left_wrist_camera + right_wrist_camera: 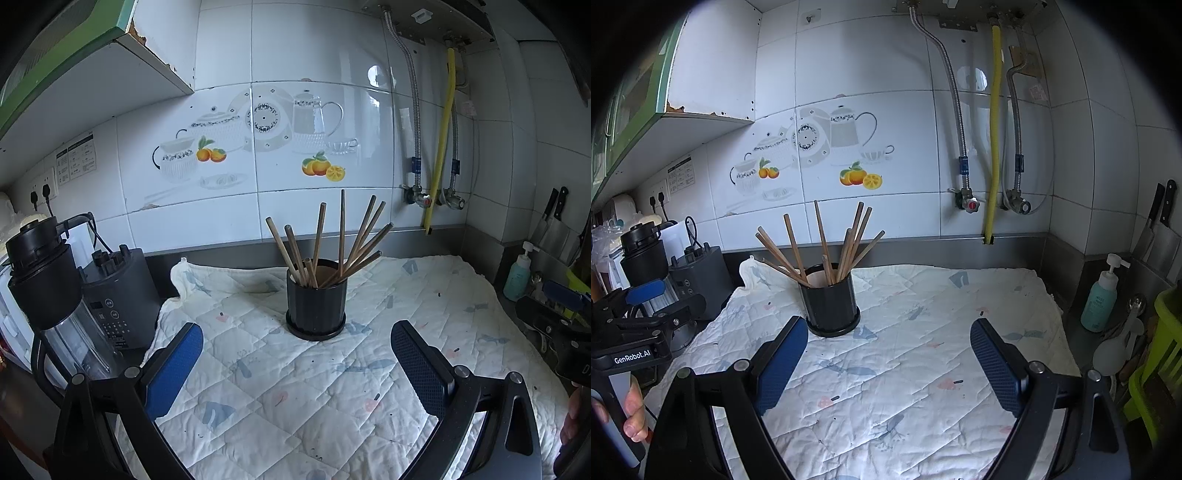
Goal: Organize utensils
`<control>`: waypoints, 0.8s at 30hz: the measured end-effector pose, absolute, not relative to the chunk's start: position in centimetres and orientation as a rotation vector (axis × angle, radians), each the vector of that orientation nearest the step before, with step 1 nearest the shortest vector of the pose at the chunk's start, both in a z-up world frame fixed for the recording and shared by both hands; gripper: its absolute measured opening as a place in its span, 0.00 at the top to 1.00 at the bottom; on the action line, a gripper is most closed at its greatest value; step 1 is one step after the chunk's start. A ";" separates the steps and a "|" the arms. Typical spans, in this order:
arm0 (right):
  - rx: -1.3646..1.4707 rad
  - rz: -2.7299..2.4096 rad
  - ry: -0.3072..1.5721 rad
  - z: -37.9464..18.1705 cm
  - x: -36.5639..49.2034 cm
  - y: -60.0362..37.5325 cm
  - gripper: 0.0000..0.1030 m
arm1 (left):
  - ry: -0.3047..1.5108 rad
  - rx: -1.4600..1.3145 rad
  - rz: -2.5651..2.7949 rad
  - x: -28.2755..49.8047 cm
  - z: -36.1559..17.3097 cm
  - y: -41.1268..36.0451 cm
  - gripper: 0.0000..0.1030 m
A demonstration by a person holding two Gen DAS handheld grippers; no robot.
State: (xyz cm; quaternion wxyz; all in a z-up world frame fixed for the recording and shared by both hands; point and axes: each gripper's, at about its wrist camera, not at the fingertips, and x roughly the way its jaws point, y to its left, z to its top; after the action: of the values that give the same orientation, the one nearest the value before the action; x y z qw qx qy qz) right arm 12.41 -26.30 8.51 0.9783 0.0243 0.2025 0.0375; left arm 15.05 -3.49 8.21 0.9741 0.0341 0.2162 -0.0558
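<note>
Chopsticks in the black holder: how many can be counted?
About 10, all standing in the black holder on the quilted cloth, fanned outward: chopsticks. Some overlap near the rim, so one could be hidden.

1. A quilted cloth point(332, 387) with small prints covers the worktop point(1071, 328).
2. A dark blender base point(122, 295) stands at its left edge.
3. A teal pump bottle point(1099, 299) stands right, near a green rack point(1156, 369).
4. Knives point(1160, 229) hang on the tiled wall point(295, 55).
</note>
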 end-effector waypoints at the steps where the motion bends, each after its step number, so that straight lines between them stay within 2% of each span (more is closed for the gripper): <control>1: 0.049 0.076 0.409 8.5 12.4 -26.3 0.05 | 0.437 0.069 -0.112 15.1 8.2 -3.5 0.00; 24: 0.053 0.080 0.440 7.5 12.5 -26.3 0.05 | 0.461 0.076 -0.123 15.4 7.3 -3.7 0.00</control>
State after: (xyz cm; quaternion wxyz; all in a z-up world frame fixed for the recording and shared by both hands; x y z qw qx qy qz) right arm 12.53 -26.25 7.46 0.9748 0.0262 0.2182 0.0395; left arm 15.39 -3.72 7.25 0.9710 0.0377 0.2281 -0.0608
